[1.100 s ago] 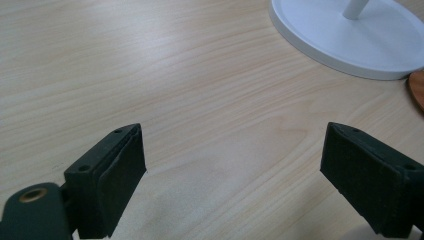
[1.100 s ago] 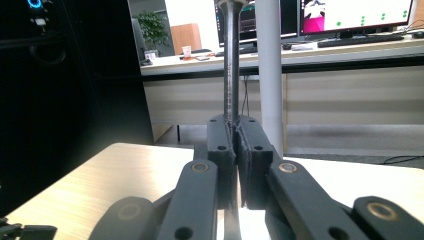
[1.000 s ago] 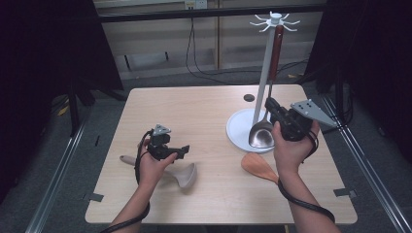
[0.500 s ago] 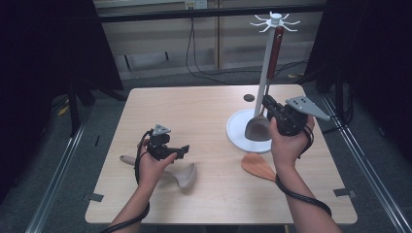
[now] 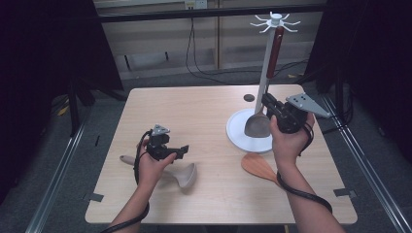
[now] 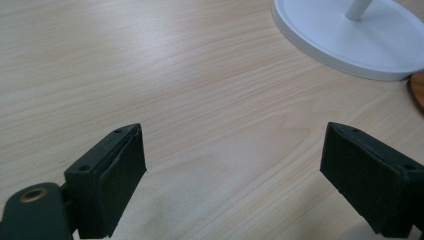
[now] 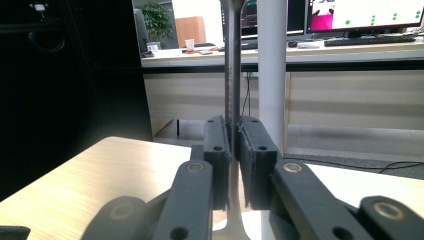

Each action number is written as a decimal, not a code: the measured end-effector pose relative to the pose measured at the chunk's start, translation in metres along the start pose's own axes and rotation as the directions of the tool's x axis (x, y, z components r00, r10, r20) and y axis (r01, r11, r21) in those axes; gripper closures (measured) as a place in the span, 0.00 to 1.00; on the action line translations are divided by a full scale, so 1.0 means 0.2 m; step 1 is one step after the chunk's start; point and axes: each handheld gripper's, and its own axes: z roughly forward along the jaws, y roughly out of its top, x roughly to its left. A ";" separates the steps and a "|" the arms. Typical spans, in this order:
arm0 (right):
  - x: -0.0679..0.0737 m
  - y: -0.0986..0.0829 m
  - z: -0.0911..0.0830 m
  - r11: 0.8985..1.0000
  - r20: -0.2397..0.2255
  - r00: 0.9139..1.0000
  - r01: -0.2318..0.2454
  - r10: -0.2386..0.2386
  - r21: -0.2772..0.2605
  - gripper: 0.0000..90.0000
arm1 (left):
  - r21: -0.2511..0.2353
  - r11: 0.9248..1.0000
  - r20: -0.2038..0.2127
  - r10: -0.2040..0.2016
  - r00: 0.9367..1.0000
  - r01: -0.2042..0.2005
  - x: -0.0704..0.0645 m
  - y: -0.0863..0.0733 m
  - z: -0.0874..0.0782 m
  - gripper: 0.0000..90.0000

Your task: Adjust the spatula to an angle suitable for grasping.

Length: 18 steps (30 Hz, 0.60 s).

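Right hand-held gripper [image 5: 268, 104] clamped on ladle [image 5: 257, 124] shaft; left hand-held gripper [image 5: 180, 151] wide open, empty.

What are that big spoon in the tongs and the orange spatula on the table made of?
The ladle looks like metal: a grey, dully shining bowl and thin shaft, with a dark red, perhaps plastic, handle. The spatula seems to be wood: matte orange-brown, though its grain is too small to tell.

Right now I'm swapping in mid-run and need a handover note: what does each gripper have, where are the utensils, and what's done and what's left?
Right gripper: shut on the metal ladle with dark red handle, upright beside the white hanger stand, bowl low over the base.
Left gripper: open, holding nothing, low above the wooden table.
Beige plastic ladle and orange-brown wooden spatula lie on the table.
Done: ladle gripped. Left: probably hook it on top, then the other two.
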 end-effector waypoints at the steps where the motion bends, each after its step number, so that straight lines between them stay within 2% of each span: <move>1: 0.00 0.00 0.00 1.000 0.000 1.000 -0.003 0.003 -0.005 0.89 | 0.002 1.000 -0.002 -0.003 1.000 0.003 0.00 0.00 0.00 0.12; 5: 0.00 0.01 0.00 1.000 0.006 1.000 0.000 0.001 -0.016 0.82 | 0.012 1.000 0.002 -0.001 1.000 0.001 0.00 -0.01 0.01 0.12; 13: 0.01 0.03 -0.03 0.995 0.020 1.000 -0.010 0.012 -0.100 0.54 | 0.006 1.000 0.010 0.002 1.000 -0.002 -0.01 0.00 0.02 0.12; 15: 0.01 0.04 -0.03 0.993 0.004 1.000 -0.020 0.020 -0.121 0.48 | 0.006 1.000 0.010 0.002 1.000 -0.002 -0.01 0.00 0.02 0.12; 17: 0.00 0.05 -0.03 0.993 0.002 1.000 -0.006 0.006 -0.122 0.43 | 0.005 1.000 0.011 0.002 1.000 -0.002 0.00 0.00 0.02 0.12; 18: -0.01 0.06 -0.02 0.992 -0.015 1.000 -0.016 0.015 -0.122 0.42 | 0.003 1.000 0.012 0.000 1.000 0.000 0.00 0.01 0.02 0.12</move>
